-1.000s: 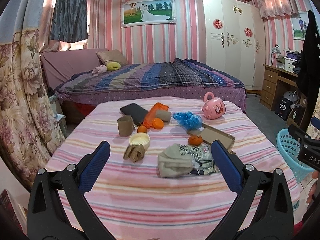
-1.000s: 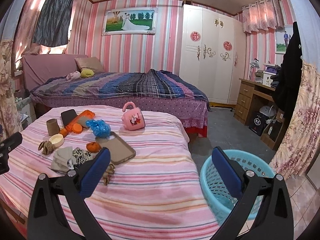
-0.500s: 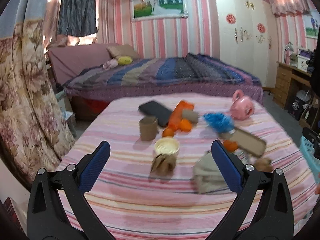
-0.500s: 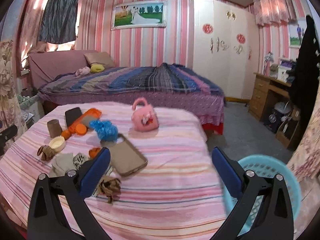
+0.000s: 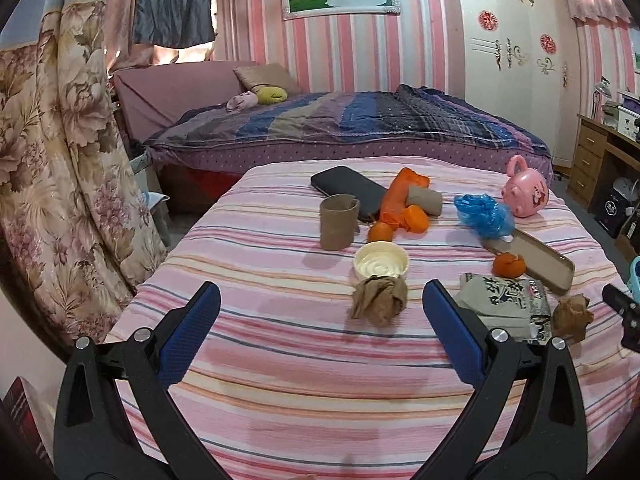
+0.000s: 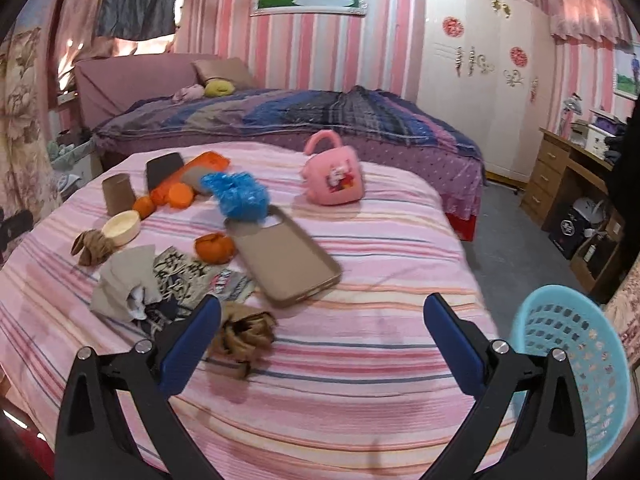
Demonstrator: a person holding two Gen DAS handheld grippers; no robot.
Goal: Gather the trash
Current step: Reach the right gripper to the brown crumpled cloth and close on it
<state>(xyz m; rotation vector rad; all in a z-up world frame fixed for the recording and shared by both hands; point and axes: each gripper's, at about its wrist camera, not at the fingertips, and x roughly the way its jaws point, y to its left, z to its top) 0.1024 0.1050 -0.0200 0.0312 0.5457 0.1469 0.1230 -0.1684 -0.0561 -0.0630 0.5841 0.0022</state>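
Left hand-held gripper (image 5: 320, 332) wide apart, paper ball (image 5: 379, 298) at 1 o'clock; right hand-held gripper (image 6: 322, 336) wide apart, paper ball (image 6: 244, 334) touching its left finger, at 9 o'clock.

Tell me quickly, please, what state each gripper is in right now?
Left gripper: open, holding nothing.
Right gripper: open, holding nothing.
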